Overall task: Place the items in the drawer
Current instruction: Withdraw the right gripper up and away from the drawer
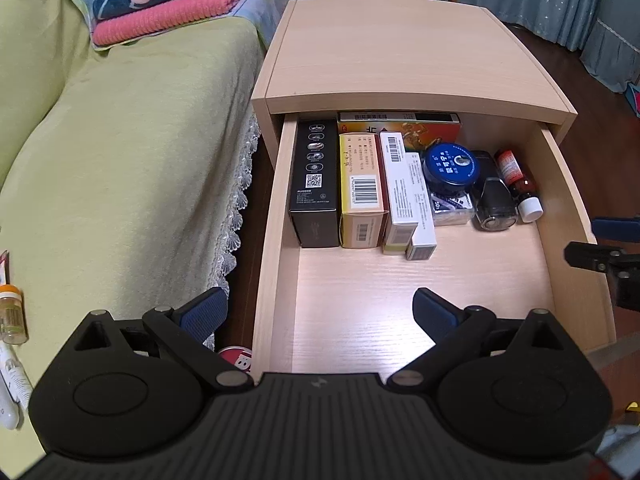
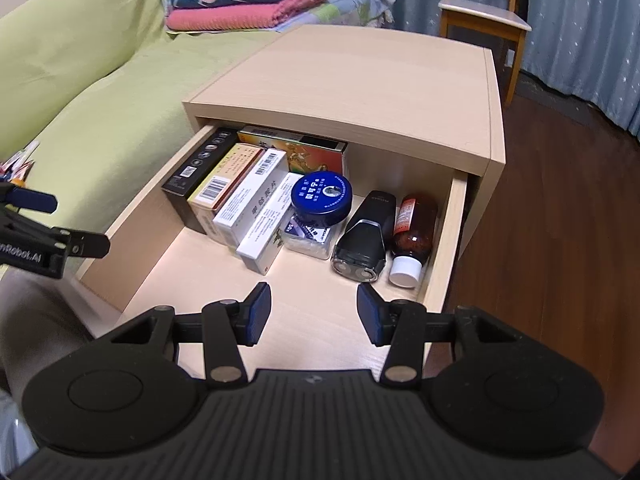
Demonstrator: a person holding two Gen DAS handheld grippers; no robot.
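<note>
Now the drawer (image 1: 276, 240) is pulled out; boxes, a blue tin (image 2: 322, 199), a black shaver (image 2: 362, 240) and a brown bottle (image 2: 414, 228) sit at its back; the left gripper (image 1: 320, 310) and right gripper (image 2: 314, 312) hover over it, jaws wide apart, holding nothing.

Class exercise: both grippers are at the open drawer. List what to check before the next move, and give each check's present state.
1. Drawer pulled open: ok.
2. Left gripper open, holding nothing: ok.
3. Right gripper open, holding nothing: ok.
4. Bare drawer floor in front of the boxes: ok.
5. Brown bottle lying beside the shaver, cap on: ok.
6. Items left on the sofa: some at the frame edge; number cannot tell.
</note>
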